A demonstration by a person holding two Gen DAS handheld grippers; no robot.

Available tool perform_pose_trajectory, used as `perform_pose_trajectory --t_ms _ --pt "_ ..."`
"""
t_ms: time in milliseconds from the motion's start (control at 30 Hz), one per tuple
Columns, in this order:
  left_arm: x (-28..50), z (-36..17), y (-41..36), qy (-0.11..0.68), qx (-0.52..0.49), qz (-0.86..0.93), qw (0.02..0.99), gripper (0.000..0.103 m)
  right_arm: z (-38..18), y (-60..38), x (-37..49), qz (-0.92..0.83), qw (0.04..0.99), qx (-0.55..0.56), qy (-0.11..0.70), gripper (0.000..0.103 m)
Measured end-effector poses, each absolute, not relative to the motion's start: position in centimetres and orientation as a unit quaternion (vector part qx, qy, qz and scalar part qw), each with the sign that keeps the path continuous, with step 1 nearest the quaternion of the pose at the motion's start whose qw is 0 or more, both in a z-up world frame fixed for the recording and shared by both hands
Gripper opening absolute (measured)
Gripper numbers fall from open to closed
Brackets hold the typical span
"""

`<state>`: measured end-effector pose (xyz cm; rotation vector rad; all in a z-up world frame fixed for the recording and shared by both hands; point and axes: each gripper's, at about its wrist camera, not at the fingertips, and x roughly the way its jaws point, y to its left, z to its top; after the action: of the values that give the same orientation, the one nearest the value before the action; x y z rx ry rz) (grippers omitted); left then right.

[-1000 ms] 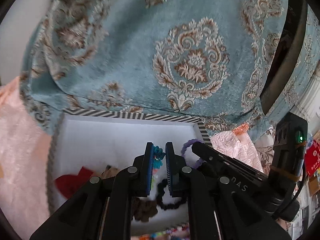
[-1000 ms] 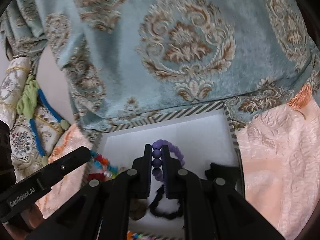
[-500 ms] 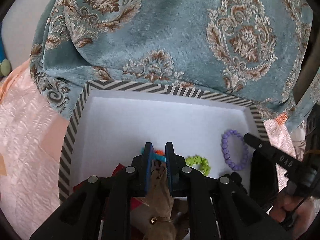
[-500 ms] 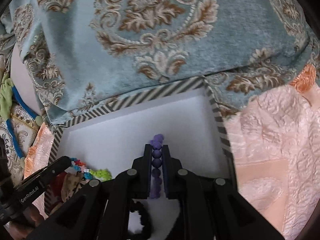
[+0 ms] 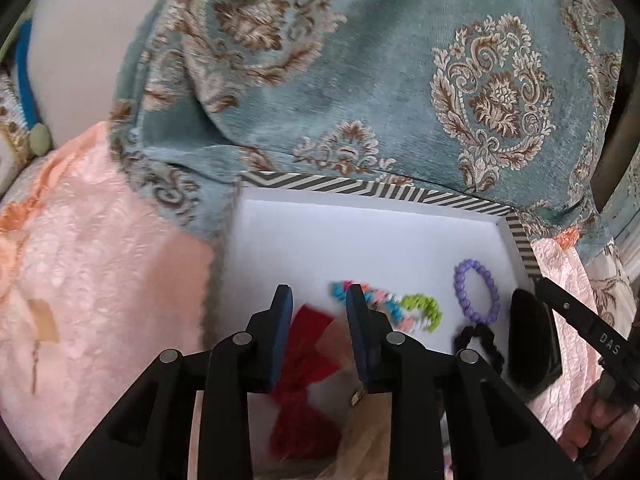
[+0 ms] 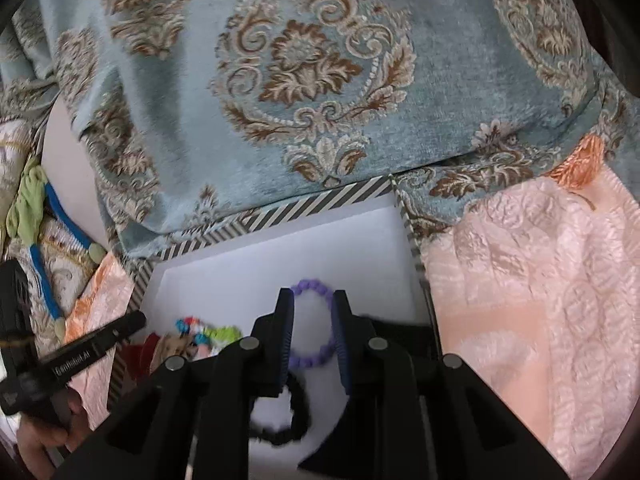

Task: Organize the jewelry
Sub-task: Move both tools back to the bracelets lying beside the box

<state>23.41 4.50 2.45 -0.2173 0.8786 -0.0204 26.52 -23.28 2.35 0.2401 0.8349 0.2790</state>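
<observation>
Purple bead bracelet [image 6: 311, 326] — lies flat in the striped-rim box [image 6: 280, 212], right side, between the opening jaws of the right hand-held gripper [image 6: 313, 340], unclamped. Left hand-held gripper [image 5: 318, 320] — jaws opening, empty, over the red bow [image 5: 308, 340]; multicoloured bracelet [image 5: 384, 306] just beyond.

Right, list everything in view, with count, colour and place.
box: one, white inside, striped rim, on the pink cloth
purple bead bracelet: one, in the box, right side
multicolour bracelet: one, box middle
black hair tie: one, below the purple bracelet
red bow: one, box left
teal cushion: one, brown pattern, behind the box
pink cloth: one, under the box
left gripper: jaws opening, empty
right gripper: jaws opening around the purple bracelet
</observation>
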Motion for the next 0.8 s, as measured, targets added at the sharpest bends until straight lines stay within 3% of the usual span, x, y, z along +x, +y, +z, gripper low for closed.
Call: perform_pose_trajectory --t_ms 300,400,800 --pt "14.6 3.9 10.1 0.405 -0.114 0.022 0.907 0.016 4.1 -24.7 18.0 0.142 0.904 0.102 0.390 0.020" --pt "12.0 1.7 10.9 0.428 -0.113 0.020 0.897 0.017 3.1 -25.5 15.0 0.139 0.899 0.103 0.401 0.026" --pt "11.7 -1.5 7.4 0.464 -0.120 -0.006 0.878 0.017 -1.4 -24.3 13.3 0.198 0.864 0.082 0.455 0.027"
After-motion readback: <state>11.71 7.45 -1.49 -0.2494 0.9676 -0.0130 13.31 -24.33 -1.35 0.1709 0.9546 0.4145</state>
